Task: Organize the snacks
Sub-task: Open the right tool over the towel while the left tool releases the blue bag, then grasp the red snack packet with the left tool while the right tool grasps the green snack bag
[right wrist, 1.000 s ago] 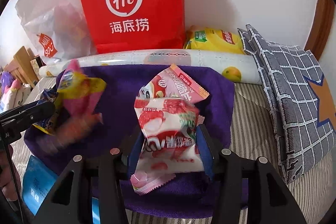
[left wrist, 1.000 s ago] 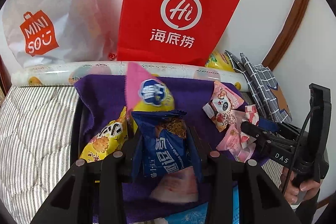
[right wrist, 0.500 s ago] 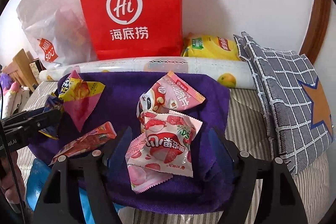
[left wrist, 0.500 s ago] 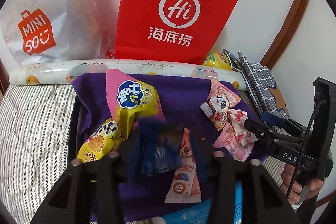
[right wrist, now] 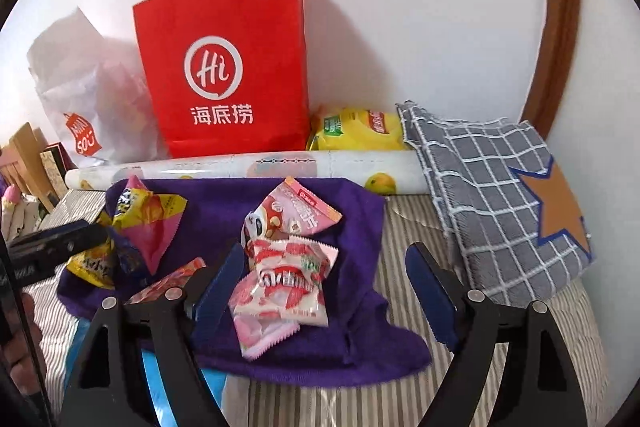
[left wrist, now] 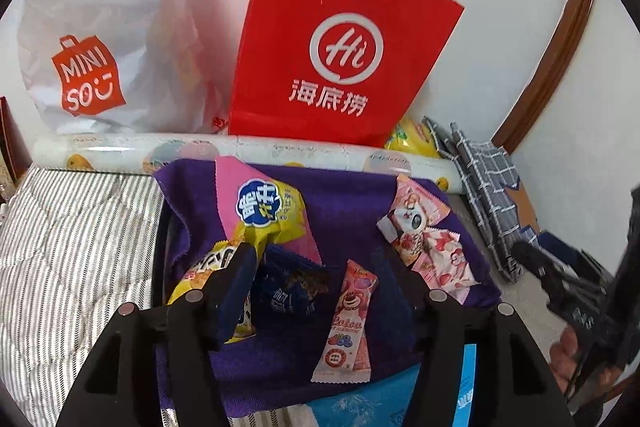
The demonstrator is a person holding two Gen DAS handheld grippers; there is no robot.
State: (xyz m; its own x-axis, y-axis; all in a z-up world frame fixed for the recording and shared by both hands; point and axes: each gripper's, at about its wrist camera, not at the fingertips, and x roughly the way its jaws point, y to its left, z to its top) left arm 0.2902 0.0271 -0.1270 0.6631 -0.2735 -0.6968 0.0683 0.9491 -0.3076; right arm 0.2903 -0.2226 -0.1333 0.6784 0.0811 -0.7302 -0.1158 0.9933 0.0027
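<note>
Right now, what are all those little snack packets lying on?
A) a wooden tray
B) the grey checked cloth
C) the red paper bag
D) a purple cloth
D: the pink strawberry packet, the dark blue packet and the others all lie on the purple cloth spread over the striped bedding; the red paper bag stands behind it against the wall.
</note>
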